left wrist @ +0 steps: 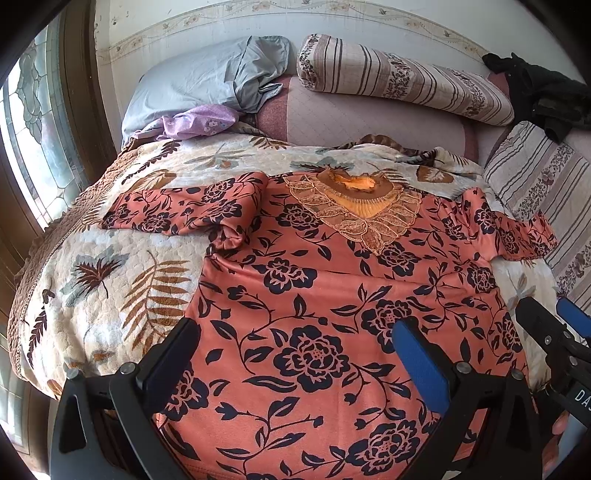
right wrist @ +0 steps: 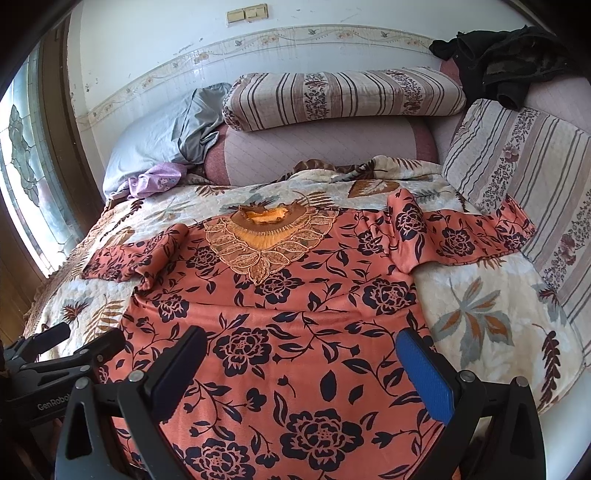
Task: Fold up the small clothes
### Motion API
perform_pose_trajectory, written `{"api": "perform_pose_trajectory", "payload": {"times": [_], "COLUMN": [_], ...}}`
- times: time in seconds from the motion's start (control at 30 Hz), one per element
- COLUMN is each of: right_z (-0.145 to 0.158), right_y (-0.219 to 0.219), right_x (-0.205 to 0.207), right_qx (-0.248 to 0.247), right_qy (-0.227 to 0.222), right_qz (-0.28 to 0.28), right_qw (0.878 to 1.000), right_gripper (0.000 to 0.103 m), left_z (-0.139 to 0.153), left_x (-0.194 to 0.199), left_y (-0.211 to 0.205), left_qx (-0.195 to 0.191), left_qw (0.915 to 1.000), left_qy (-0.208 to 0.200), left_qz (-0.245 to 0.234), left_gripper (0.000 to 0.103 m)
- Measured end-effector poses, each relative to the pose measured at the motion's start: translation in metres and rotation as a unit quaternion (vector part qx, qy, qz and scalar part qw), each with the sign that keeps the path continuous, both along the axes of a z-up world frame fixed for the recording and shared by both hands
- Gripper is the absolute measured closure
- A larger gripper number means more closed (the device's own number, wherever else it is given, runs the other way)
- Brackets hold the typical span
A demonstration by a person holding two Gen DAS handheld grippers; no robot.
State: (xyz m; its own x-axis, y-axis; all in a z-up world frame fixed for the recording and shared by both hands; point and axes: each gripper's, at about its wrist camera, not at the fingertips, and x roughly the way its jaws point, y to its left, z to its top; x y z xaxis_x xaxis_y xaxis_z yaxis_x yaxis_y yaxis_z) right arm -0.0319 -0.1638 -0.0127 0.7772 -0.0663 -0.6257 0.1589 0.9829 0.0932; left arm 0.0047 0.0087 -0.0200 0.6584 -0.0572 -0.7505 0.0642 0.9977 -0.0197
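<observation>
Blouse, coral with dark floral print and embroidered orange collar, spread flat on leaf-patterned quilt ahead of my grippers.
Only my right wrist view shows wall switches. My left gripper and right gripper are both spread wide above the hem, holding nothing.

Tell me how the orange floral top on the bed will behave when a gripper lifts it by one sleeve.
The orange floral top will probably go limp and drape, since its sleeves already lie in soft bunched folds. Its slight sheen suggests a smooth fabric that may slip from the fingers. The embroidered collar looks thicker, so that part may hang stiffer and pull downward.
</observation>
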Motion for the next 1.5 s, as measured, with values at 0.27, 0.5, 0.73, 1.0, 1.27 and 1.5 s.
{"api": "perform_pose_trajectory", "payload": {"times": [0.27,0.5,0.73,1.0,1.27,1.5], "right_z": [-0.001,-0.002,-0.006,-0.01,-0.048,-0.094], "right_y": [-0.001,-0.001,-0.014,-0.144,-0.35,-0.464], "right_x": [0.0,0.0,0.004,0.001,0.035,0.091], "right_qx": [0.0,-0.001,0.035,0.171,0.239,0.299], "right_qy": [0.0,0.002,0.002,-0.047,-0.045,0.01], "right_qz": [-0.001,0.002,0.01,-0.06,-0.229,-0.322], "right_qw": [1.0,1.0,0.999,0.982,0.943,0.898], "right_gripper": [0.0,0.0,0.0,0.0,0.02,0.052], "left_z": [0.0,-0.002,-0.013,-0.041,-0.056,-0.071], "left_x": [-0.002,-0.001,0.011,0.051,0.094,0.136], "left_y": [-0.004,-0.004,0.012,0.032,0.027,0.027], "left_qx": [0.003,0.002,-0.013,0.004,0.021,0.038], "left_qw": [1.0,1.0,0.9998,0.9995,0.9998,0.9993], "left_qy": [-0.001,0.001,0.014,0.025,0.004,0.0], "left_qz": [-0.004,-0.005,-0.002,0.018,0.002,0.0], "left_gripper": [0.0,0.0,0.0,0.0,0.0,0.0]}}
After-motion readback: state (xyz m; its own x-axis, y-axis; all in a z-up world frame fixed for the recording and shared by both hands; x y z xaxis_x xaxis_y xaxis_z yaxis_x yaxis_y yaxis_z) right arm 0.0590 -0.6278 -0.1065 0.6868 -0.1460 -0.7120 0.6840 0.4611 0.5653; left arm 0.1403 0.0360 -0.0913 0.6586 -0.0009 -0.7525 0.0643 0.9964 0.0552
